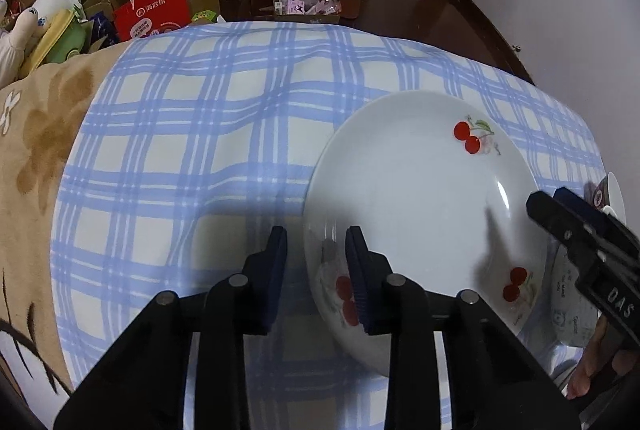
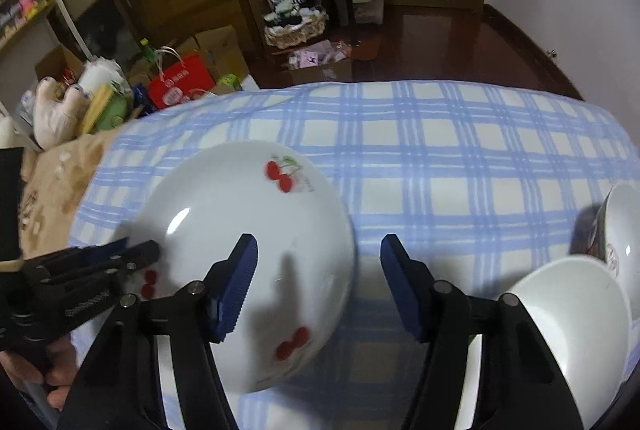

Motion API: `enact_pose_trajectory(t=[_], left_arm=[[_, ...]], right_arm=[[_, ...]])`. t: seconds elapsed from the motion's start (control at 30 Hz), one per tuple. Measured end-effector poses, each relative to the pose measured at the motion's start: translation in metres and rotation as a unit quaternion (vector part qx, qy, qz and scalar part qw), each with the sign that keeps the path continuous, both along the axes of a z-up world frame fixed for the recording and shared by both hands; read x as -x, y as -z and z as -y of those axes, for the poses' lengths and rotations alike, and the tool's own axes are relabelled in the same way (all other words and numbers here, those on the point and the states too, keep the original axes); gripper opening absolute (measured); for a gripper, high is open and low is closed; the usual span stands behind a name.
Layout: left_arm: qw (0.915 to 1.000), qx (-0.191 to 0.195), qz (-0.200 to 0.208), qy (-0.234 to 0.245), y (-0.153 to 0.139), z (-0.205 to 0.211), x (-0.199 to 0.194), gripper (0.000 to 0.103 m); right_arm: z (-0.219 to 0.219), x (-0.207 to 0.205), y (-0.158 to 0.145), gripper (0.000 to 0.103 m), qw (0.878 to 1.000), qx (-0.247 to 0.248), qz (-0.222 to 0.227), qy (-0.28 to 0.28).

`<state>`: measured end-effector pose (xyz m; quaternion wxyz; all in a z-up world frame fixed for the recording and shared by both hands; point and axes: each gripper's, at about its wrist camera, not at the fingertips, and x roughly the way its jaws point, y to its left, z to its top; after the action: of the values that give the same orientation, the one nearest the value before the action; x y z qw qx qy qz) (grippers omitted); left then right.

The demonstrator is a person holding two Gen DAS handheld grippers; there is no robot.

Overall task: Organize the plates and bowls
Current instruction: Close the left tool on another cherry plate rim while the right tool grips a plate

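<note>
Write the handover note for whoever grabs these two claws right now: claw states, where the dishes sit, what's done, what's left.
Left claw: jaws straddle the near left rim of the cherry plate; whether the pads pinch it is unclear.
Right claw: open, jaws straddling the plate's right edge, not gripping.
Cherry plate lies on the blue checked cloth. A white bowl sits to the right, with another patterned dish just behind it.
Done: nothing stacked yet.
Left: secure the plate, then probably gather plate and bowls together.
</note>
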<state>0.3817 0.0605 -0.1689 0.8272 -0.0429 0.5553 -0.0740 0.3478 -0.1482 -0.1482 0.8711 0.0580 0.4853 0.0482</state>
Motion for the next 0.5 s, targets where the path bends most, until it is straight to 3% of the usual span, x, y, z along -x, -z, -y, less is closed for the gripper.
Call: enact_pose_trajectory(t=[0.17, 0.2, 0.27, 0.5], left_arm=[[0.9999, -0.011, -0.005, 0.009, 0.003, 0.004, -0.001, 0.029], [0.9999, -0.009, -0.007, 0.011, 0.003, 0.004, -0.001, 0.029], [0.9999, -0.005, -0.011, 0.008, 0.003, 0.003, -0.002, 0.029], [0.9995, 0.007, -0.031, 0.009, 0.006, 0.003, -0.007, 0.029]], right_arm=[[0.006, -0.001, -0.008, 0.059, 1.0, -0.005, 0.013, -0.006], [0.007, -0.002, -0.009, 0.054, 1.0, -0.008, 0.013, -0.009], [0.007, -0.006, -0.007, 0.031, 1.0, -0.021, 0.001, -0.018], [0.013, -0.019, 0.004, 0.029, 0.997, -0.058, -0.042, -0.016]])
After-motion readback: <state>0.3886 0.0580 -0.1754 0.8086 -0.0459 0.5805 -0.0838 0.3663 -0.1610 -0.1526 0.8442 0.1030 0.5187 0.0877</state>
